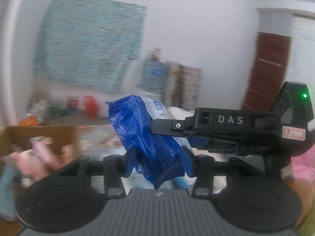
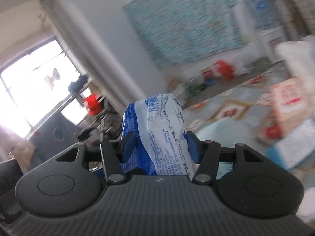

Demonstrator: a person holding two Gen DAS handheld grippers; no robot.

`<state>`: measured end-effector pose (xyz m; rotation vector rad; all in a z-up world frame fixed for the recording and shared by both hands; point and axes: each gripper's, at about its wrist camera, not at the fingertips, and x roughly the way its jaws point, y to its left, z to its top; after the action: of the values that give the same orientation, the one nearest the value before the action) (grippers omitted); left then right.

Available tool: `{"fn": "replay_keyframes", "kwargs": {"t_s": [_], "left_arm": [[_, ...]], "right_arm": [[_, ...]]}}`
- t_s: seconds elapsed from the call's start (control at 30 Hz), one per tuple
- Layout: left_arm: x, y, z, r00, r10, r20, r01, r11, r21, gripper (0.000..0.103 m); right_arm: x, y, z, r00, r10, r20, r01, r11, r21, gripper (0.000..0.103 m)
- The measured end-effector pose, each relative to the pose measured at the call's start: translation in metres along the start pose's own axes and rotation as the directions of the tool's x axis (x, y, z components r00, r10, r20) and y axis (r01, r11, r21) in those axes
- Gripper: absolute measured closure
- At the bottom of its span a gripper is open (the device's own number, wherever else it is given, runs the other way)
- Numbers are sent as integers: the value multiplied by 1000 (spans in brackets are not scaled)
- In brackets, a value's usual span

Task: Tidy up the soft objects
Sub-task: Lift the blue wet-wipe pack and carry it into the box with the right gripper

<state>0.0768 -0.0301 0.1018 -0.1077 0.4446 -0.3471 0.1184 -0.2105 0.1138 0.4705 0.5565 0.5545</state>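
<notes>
Both grippers (image 1: 159, 157) (image 2: 160, 147) pinch one blue packet (image 1: 149, 137); only the left view shows a cardboard box (image 1: 37, 139).

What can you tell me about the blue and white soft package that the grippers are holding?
The package is a soft pack in glossy plastic film, deep blue with a white side that bears small printed text and a barcode. Its end seams look crimped and it appears full. It hangs tilted in the air, touching no surface. The left gripper pinches it between its blue pads, and the right gripper also clamps it, reaching in from the side in the left wrist view.
</notes>
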Motion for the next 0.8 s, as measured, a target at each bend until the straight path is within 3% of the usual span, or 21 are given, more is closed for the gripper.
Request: {"fn": "replay_keyframes", "kwargs": {"t_s": [0.17, 0.3, 0.47, 0.63, 0.8], "left_arm": [[-32, 63, 0, 990, 138, 4, -137, 988, -72, 55], [-30, 107, -3, 976, 212, -56, -217, 968, -123, 55], [-17, 161, -18, 956, 249, -157, -276, 944, -182, 54], [8, 204, -30, 941, 211, -264, -280, 924, -260, 53], [19, 220, -40, 914, 256, -315, -337, 911, -239, 54]], "right_arm": [[67, 59, -14, 985, 108, -133, -110, 994, -11, 48], [124, 87, -29, 957, 145, -252, -147, 989, 12, 48], [186, 105, -55, 912, 134, -388, -120, 991, 62, 48], [222, 117, -79, 882, 46, -468, -41, 999, 21, 47], [247, 117, -92, 854, 6, -521, 7, 1000, 22, 47]]}}
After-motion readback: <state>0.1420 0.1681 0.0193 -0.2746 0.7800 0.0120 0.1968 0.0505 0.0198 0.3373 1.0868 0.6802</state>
